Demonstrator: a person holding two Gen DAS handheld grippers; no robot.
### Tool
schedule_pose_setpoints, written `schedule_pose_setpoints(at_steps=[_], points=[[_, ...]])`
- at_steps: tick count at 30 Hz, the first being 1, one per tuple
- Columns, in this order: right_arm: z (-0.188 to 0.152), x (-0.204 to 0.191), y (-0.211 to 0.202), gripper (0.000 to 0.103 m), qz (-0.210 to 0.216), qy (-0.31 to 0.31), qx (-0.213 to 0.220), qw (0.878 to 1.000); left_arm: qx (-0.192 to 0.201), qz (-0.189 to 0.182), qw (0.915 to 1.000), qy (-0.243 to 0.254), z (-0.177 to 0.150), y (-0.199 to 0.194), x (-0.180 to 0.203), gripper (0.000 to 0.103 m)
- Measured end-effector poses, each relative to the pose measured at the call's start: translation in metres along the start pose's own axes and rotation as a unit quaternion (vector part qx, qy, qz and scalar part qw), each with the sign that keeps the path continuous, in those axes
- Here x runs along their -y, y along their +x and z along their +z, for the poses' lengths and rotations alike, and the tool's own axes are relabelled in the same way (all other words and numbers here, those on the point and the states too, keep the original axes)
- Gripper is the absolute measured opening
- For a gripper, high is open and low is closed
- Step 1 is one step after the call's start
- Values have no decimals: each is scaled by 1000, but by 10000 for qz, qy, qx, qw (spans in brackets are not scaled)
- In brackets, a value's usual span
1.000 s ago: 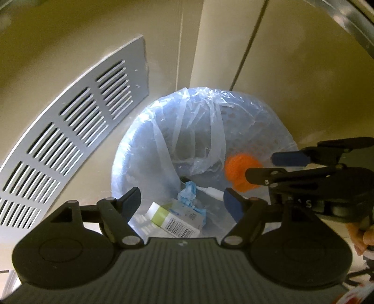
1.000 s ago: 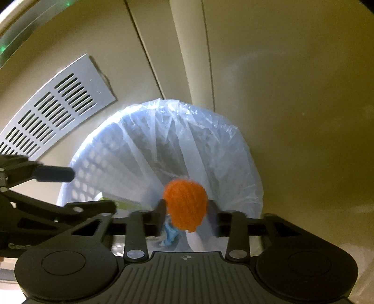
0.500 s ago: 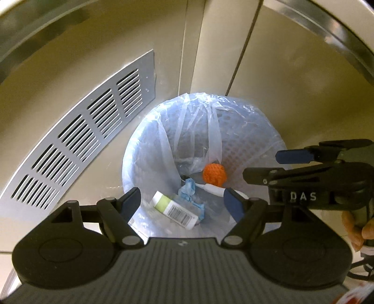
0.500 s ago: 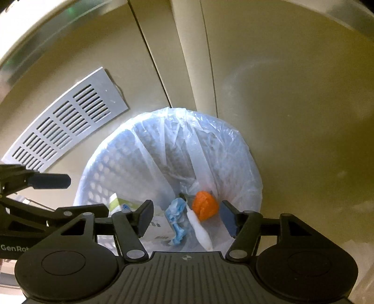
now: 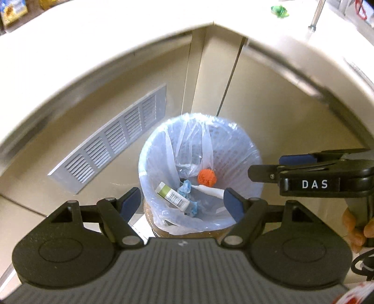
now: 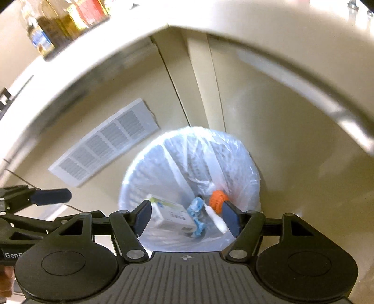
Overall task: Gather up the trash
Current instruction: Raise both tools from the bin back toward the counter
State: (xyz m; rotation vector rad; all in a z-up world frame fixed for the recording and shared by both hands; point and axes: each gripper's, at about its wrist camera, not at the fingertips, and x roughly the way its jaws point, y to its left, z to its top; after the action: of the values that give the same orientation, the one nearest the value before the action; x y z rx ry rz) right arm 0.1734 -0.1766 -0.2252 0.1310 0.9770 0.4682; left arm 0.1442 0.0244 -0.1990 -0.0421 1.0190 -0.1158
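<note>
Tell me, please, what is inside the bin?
Inside the bin, on its plastic liner: an orange ball, a barcoded box, a blue scrap and a white piece. Anything under them is hidden.

Bottles (image 6: 58, 25) top left of right view blurred and cut by edge, labels unreadable; box (image 6: 171, 212) partly behind right gripper (image 6: 187, 216) finger; bin (image 5: 198, 177) near rim hidden by left gripper (image 5: 183, 202); green thing (image 5: 279, 10) on counter too small to tell
</note>
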Motion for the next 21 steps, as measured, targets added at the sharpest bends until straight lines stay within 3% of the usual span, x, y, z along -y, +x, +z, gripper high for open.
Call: schedule_pose_setpoints(at_steps=[13,21], points=[[12,-20,-92,68,204,-8,553,9983,764,194,9969,-24,10,-99,10,76],[28,-18,-121,68,-42,33,979,9952,1256,256,9917,44,37,-132,9,76]])
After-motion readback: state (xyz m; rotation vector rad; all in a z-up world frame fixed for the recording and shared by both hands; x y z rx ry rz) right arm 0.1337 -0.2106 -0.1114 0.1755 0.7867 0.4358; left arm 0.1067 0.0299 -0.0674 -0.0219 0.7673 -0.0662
